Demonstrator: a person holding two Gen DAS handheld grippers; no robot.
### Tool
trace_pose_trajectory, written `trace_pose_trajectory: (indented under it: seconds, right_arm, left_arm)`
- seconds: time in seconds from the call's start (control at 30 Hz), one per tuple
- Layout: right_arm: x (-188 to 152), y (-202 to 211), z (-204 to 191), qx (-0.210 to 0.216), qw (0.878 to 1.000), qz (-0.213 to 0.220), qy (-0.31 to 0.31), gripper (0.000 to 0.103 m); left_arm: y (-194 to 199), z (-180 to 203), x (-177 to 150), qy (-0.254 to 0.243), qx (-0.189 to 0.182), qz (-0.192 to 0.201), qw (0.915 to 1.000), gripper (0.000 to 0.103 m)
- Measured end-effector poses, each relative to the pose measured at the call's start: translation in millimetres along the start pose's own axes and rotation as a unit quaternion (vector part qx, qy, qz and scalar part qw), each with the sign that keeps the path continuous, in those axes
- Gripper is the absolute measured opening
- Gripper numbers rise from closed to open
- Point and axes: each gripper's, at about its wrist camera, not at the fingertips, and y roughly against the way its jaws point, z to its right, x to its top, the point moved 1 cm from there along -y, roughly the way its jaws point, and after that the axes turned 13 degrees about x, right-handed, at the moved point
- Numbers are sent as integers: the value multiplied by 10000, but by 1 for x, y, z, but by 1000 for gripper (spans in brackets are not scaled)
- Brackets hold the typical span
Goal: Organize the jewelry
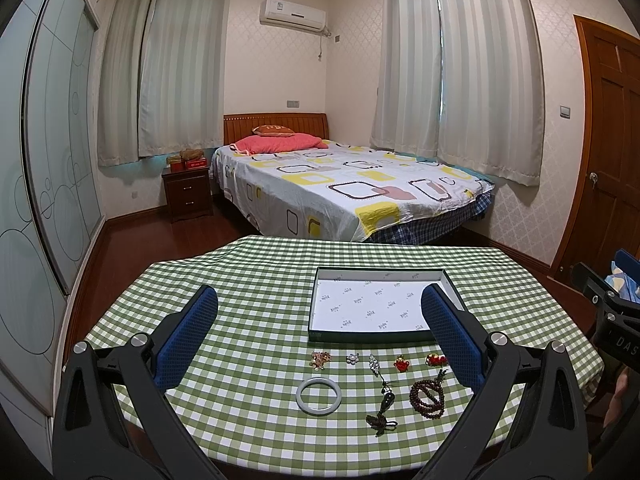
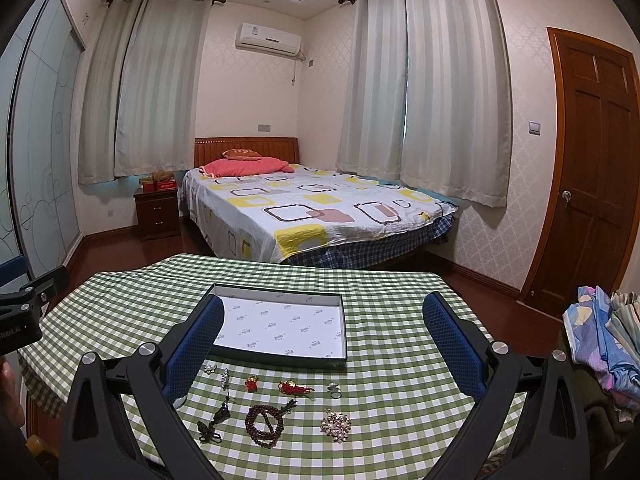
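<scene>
Both the left gripper (image 1: 319, 309) and right gripper (image 2: 323, 314) hung above the table with jaws spread wide, holding nothing. The jewelry lay on the checked tablecloth (image 1: 248, 280) near the shallow box (image 1: 380, 304): a white bangle (image 1: 319, 395), brown prayer beads (image 2: 264, 425), a pearl brooch (image 2: 335, 426).

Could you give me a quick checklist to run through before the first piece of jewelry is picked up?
1. Left gripper open and holding nothing: ok.
2. Right gripper open and holding nothing: ok.
3. Shallow box open, upright, white liner bare: ok.
4. Pieces lying apart on the checked tablecloth, none overlapping: ok for the white bangle, bead bracelet and pearl brooch.
5. Dark tasselled pendant clear of the crystal charm above it: cannot tell; its cord runs close.
6. Small ring within reach of the right gripper: ok, it lies between the gripper's fingers in view.
</scene>
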Motion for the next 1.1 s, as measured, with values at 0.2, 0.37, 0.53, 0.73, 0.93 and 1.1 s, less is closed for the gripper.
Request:
trace_pose_trajectory:
  seconds: [0.2, 0.37, 0.53, 0.73, 0.93, 1.1]
  right_arm:
    - [-1, -1, -1, 4, 10000, 3, 8, 97]
    - [-1, -3, -2, 25, 10000, -5, 19, 97]
    - [-2, -4, -3, 31, 10000, 10, 21, 97]
    - [-6, -6, -1, 90, 9999, 70, -19, 97]
    - [-33, -35, 10, 130, 9999, 98, -45, 97]
    - [-77, -77, 23, 166, 9992, -323, -180, 97]
  left_arm:
    - [0, 0, 0, -1, -5, 3, 10000, 99]
    - [0, 0, 0, 2, -1, 4, 10000, 99]
    - [0, 0, 1, 2, 0, 1, 10000, 99]
    - [-6, -3, -1, 68, 35, 30, 10000, 99]
    - [-42, -7, -20, 67, 117, -257, 9996, 99]
    - [-93, -1, -59, -66, 20, -831, 9965, 99]
